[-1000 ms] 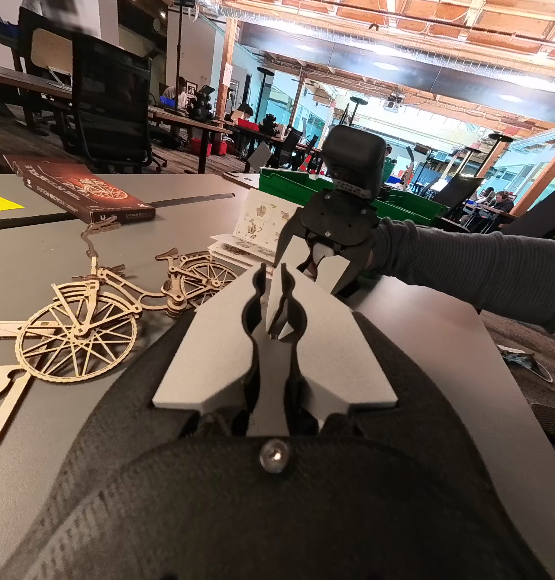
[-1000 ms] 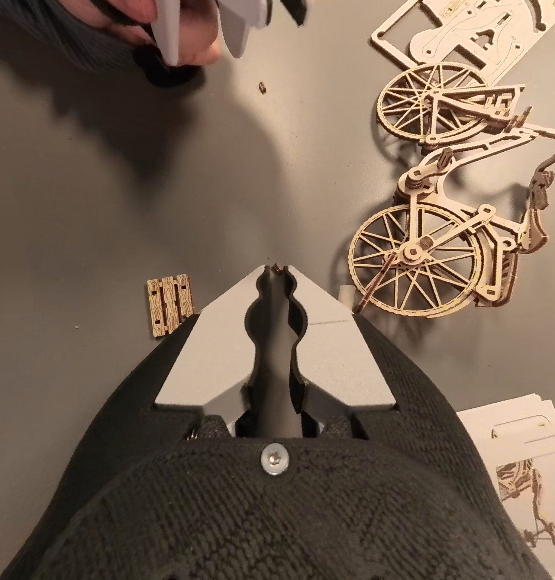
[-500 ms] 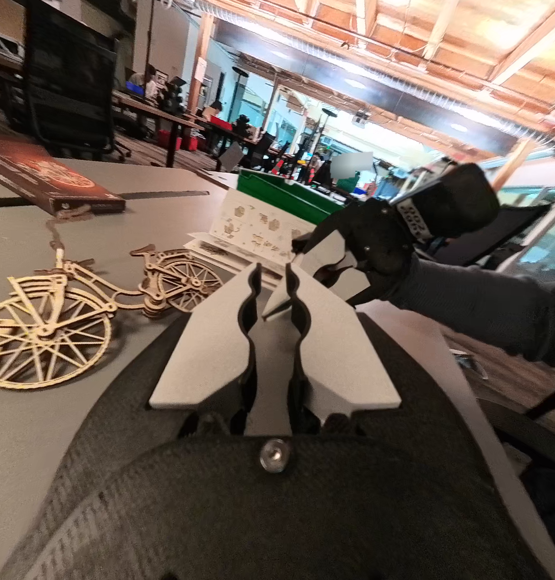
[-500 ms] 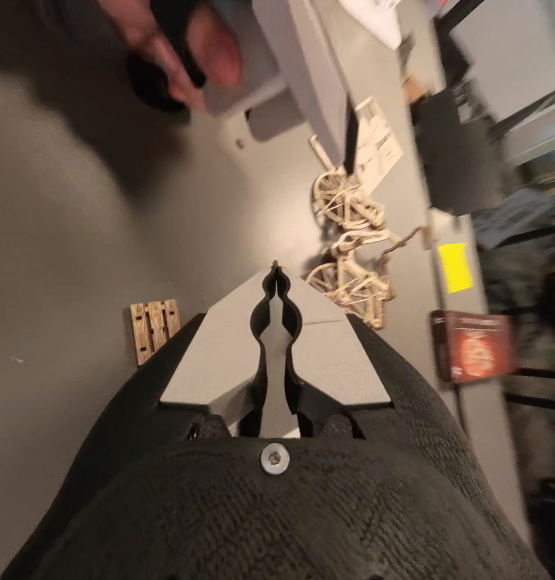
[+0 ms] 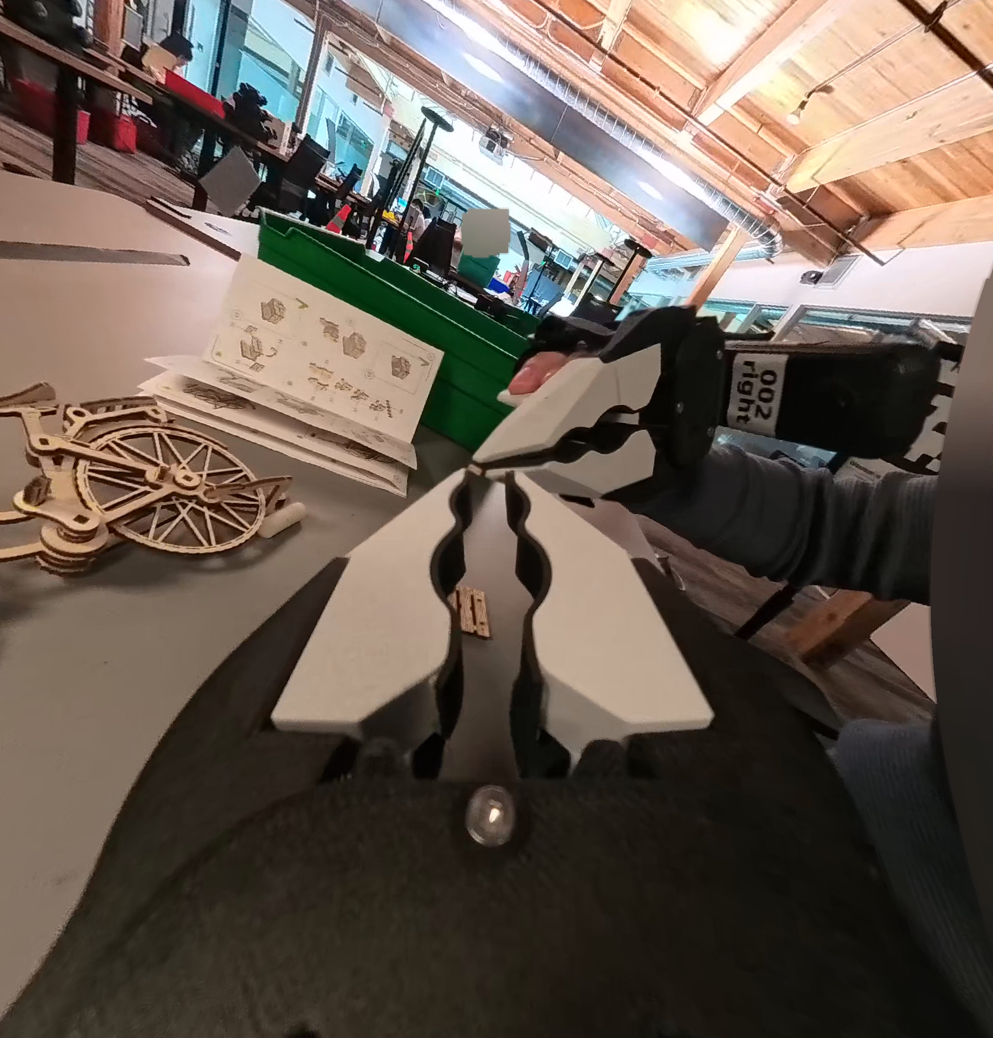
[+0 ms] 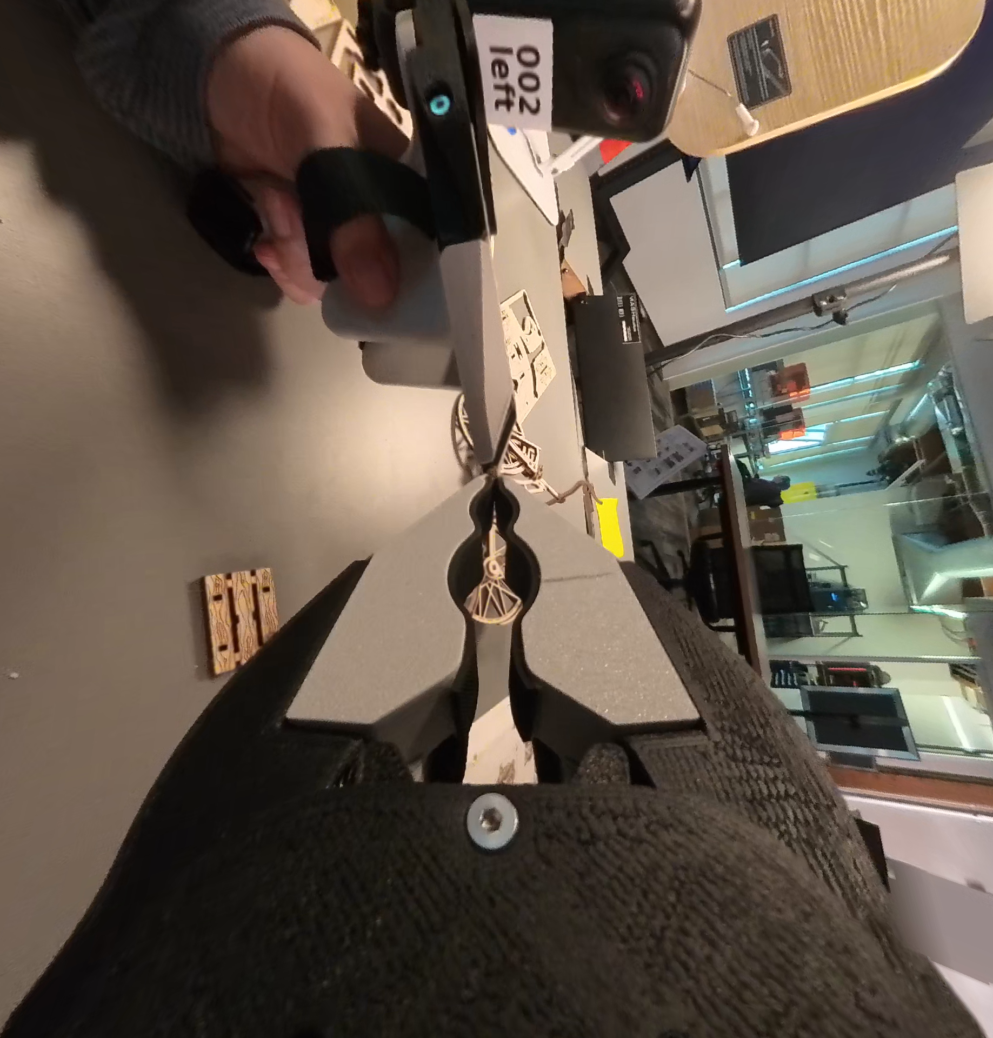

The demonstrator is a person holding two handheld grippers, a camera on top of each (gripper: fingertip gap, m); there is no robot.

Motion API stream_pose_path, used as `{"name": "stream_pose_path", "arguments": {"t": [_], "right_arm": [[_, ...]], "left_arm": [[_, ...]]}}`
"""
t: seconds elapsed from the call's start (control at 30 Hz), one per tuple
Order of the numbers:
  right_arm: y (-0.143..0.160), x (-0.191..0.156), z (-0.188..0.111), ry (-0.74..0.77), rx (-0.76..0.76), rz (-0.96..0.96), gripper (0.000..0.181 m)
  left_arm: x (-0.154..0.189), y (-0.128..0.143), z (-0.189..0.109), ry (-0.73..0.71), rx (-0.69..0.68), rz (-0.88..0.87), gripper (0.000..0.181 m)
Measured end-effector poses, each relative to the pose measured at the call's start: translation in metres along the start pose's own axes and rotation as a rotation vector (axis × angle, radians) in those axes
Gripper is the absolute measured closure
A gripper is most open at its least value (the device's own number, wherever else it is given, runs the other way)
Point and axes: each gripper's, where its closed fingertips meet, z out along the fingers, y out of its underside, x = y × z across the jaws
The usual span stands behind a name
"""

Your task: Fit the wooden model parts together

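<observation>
My right gripper (image 6: 491, 484) is shut, with a tiny wooden piece pinched at its very tips, barely visible. In the left wrist view it (image 5: 476, 461) reaches in from the right, held above the table. My left gripper (image 5: 487, 477) has its tips a narrow gap apart and nothing shows between them; its left tip almost touches the right gripper's tips. In the right wrist view it (image 6: 487, 463) comes down from above, tip to tip. The wooden bicycle model (image 5: 146, 494) lies on the grey table (image 5: 89, 674). A small slatted wooden panel (image 5: 471, 612) (image 6: 238, 618) lies flat below the grippers.
An open instruction booklet (image 5: 314, 359) lies beyond the bicycle, with green bins (image 5: 398, 303) behind it. A small white cylinder (image 5: 283, 519) rests by the bicycle wheel. A wooden parts sheet (image 6: 530, 348), a dark box (image 6: 612, 382) and a yellow note (image 6: 609, 525) lie farther along the table. The grippers are tip to tip, or close to it.
My right gripper has lifted off the table and turned on its side, still shut. Both grippers have swung toward each other, and their tips now meet in the air.
</observation>
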Motion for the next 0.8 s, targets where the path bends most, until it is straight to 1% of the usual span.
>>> {"name": "stream_pose_path", "arguments": {"t": [0.17, 0.23, 0.33, 0.4, 0.53, 0.6, 0.67, 0.73, 0.8], "right_arm": [[-0.005, 0.000, 0.000, 0.014, 0.007, -0.022, 0.181], [-0.006, 0.001, -0.001, 0.015, 0.007, -0.020, 0.181], [-0.011, 0.004, -0.003, 0.034, 0.033, 0.008, 0.181], [-0.021, 0.011, -0.010, 0.044, 0.098, 0.128, 0.181], [-0.037, 0.030, -0.025, 0.030, 0.282, 0.514, 0.181], [-0.044, 0.033, -0.028, -0.045, 0.359, 0.733, 0.178], [-0.047, 0.031, -0.027, -0.128, 0.391, 0.912, 0.174], [-0.054, 0.030, -0.028, -0.194, 0.441, 0.999, 0.172], [-0.057, 0.031, -0.030, -0.233, 0.477, 1.032, 0.172]], "left_arm": [[0.002, -0.001, 0.000, 0.016, 0.016, -0.018, 0.174], [0.001, -0.002, -0.001, 0.016, 0.020, -0.021, 0.178], [0.004, -0.003, -0.002, 0.025, 0.014, 0.013, 0.181], [0.013, -0.010, -0.006, 0.065, 0.047, 0.074, 0.181], [0.031, -0.030, -0.015, 0.147, 0.151, 0.096, 0.181], [0.034, -0.031, -0.016, 0.133, 0.157, 0.154, 0.181], [0.039, -0.029, -0.014, 0.141, 0.147, 0.196, 0.181], [0.043, -0.026, -0.011, 0.163, 0.134, 0.186, 0.181], [0.045, -0.021, -0.007, 0.182, 0.117, 0.173, 0.181]]}}
